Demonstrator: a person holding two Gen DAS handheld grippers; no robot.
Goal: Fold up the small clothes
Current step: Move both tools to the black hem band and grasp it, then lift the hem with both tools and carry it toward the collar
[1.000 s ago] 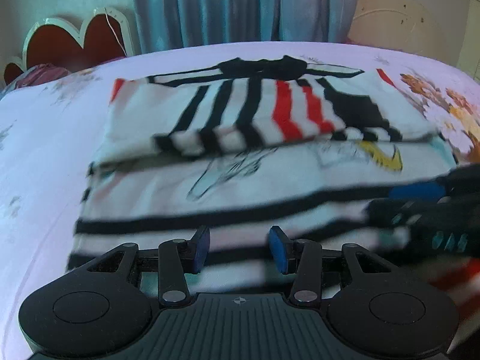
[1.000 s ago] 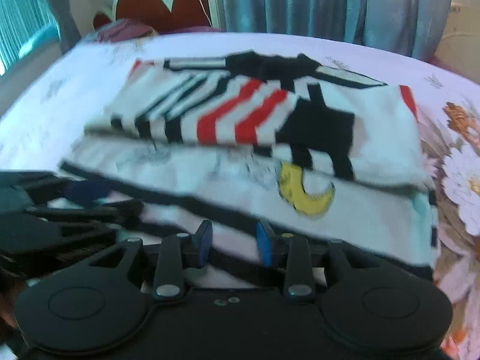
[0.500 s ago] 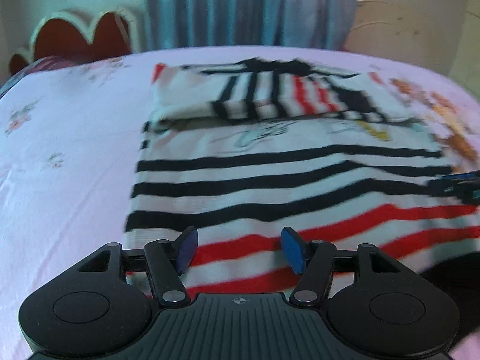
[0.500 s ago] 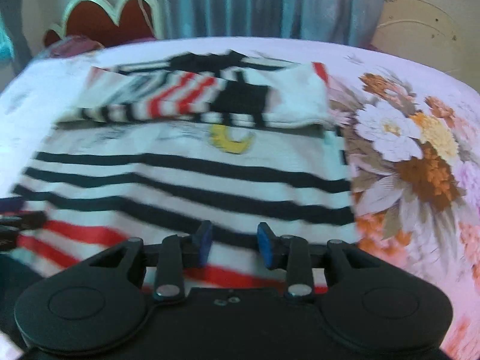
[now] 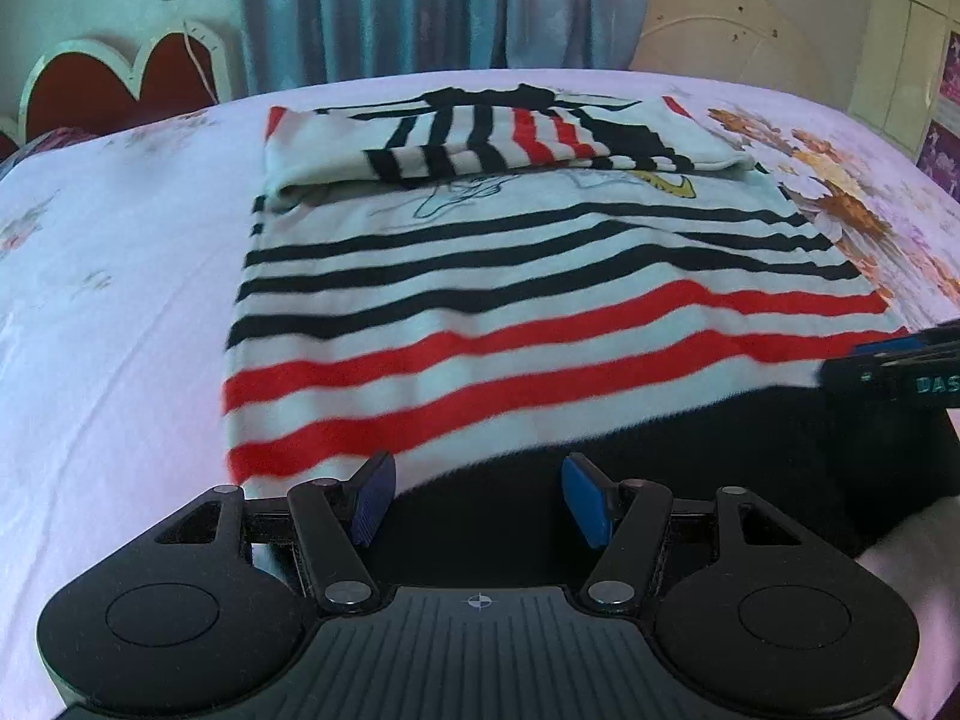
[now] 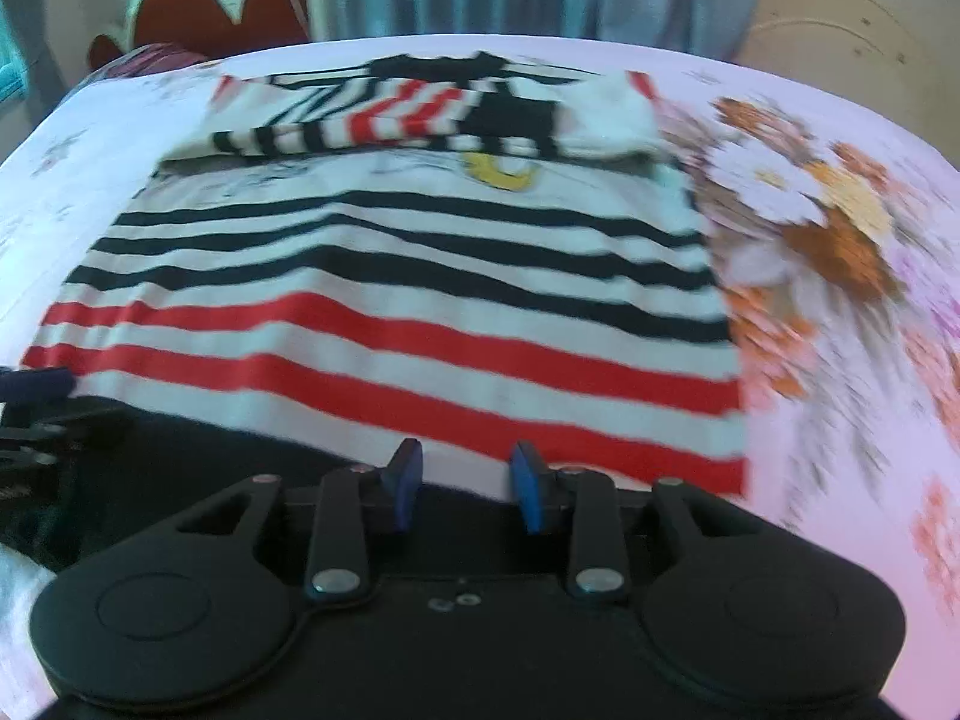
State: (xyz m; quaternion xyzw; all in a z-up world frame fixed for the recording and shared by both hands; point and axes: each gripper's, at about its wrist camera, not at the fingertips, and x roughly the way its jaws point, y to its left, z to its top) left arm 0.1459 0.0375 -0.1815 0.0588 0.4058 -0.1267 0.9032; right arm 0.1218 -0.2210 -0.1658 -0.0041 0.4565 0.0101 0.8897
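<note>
The striped shirt (image 5: 540, 300) is spread on the bed (image 5: 120, 312), its far end folded over, while the left gripper (image 5: 477, 501) and right gripper (image 6: 465, 486) are held part-open and empty at the near hem — a one-layer pinch could skew the fold.

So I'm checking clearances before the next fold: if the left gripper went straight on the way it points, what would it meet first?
Most likely the near hem of the striped shirt: the open left gripper points down at its black bottom band and lowest red stripes. Depth is unclear.
</note>
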